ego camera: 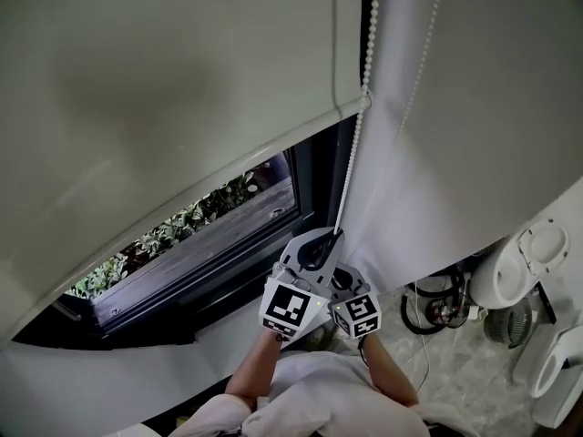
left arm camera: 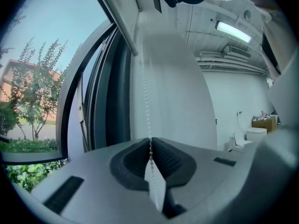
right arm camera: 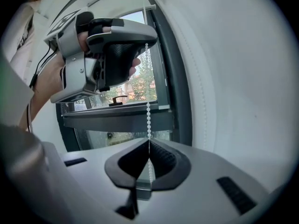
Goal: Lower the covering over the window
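Note:
A white roller blind [ego camera: 164, 107] covers the upper part of the dark-framed window [ego camera: 314, 176]; its bottom bar slants above the open glass. A white bead chain [ego camera: 355, 144] hangs down from the top right. My left gripper [ego camera: 333, 236] is shut on the bead chain [left arm camera: 145, 97], which enters the closed jaws [left arm camera: 150, 143]. Just below it, my right gripper [ego camera: 341, 277] is shut on the same chain [right arm camera: 148, 115]. In the right gripper view the left gripper [right arm camera: 145, 45] sits directly above, held by a hand, with the chain taut between the two.
A white fabric panel [ego camera: 455, 153] hangs right of the chain. Green plants [ego camera: 173, 230] show outside the window. On the floor at the right stand white fixtures [ego camera: 519, 262], a small fan [ego camera: 506, 321] and coiled cables [ego camera: 437, 303].

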Available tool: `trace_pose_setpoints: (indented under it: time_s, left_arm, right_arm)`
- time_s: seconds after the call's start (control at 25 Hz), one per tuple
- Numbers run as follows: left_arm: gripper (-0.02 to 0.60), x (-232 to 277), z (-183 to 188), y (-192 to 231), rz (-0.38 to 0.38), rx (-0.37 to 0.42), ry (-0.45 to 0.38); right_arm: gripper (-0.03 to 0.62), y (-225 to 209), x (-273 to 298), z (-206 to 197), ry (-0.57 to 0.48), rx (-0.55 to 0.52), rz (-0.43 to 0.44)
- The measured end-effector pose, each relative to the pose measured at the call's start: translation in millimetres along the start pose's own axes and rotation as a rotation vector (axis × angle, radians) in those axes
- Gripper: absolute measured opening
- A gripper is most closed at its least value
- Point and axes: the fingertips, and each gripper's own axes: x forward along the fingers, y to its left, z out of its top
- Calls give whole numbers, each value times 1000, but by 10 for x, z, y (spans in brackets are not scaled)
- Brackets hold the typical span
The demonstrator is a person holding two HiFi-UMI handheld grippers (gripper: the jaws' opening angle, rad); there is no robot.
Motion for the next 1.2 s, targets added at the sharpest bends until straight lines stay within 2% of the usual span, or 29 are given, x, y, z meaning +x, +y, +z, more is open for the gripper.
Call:
trace_pose_setpoints:
  time_s: [0.52, 1.2]
  left_arm:
    - [21, -46, -501, -58, -5, -43, 44]
    - [21, -113, -871, -124, 10, -73, 102]
  right_arm:
    - [-3, -35, 82, -497, 110, 25, 7]
    - [-3, -6, 143, -864, 198, 52, 29]
